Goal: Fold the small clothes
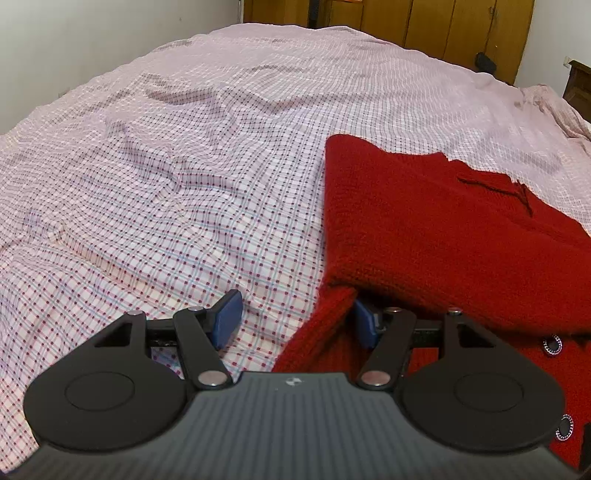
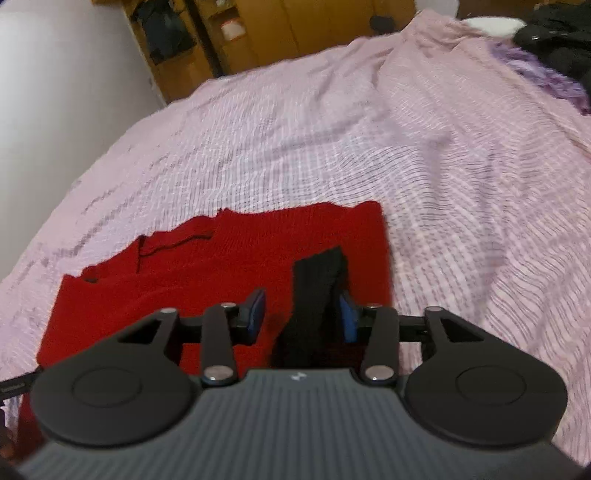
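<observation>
Checked pink bedsheet covers the bed. Nearest, the left gripper stands open, its right pad under the red sweater's folded edge. Over the sweater the right gripper is open, a black strip against one pad. Beyond, wooden wardrobes

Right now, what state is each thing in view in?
red knit garment: folded over, lying on the bed
black cloth piece: between right jaws, no pad pressing it
checked sheet: spread, wrinkled
left gripper: open, garment edge between jaws
right gripper: open
</observation>
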The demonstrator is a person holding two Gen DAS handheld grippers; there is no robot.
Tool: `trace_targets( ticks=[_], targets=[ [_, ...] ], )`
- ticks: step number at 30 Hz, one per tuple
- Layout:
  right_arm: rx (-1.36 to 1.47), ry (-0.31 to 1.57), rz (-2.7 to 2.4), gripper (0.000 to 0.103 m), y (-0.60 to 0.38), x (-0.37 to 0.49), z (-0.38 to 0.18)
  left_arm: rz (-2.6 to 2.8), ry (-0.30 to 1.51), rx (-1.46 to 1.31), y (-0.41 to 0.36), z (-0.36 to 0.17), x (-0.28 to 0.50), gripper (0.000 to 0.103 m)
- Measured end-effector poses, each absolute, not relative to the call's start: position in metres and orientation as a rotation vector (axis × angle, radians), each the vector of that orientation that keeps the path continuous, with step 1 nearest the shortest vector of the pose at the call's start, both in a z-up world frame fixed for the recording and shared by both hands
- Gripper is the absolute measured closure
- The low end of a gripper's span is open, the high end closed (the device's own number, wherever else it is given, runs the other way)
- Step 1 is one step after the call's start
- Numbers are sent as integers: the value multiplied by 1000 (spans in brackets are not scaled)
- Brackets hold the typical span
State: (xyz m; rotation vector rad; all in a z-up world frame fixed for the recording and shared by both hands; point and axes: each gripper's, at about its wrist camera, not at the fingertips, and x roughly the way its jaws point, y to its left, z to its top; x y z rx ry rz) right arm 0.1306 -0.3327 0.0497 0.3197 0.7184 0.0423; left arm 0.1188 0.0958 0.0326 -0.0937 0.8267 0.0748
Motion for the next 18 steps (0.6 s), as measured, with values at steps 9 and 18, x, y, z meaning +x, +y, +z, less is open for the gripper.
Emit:
trace_targets(
  ticks=[9,18],
  targets=[
    [441,805,149,47,-351,160,42,73,823,-82,94,31,124,34],
    [247,818,144,92,-323,177,44,92,818,-70,91,30,126,33]
  ],
)
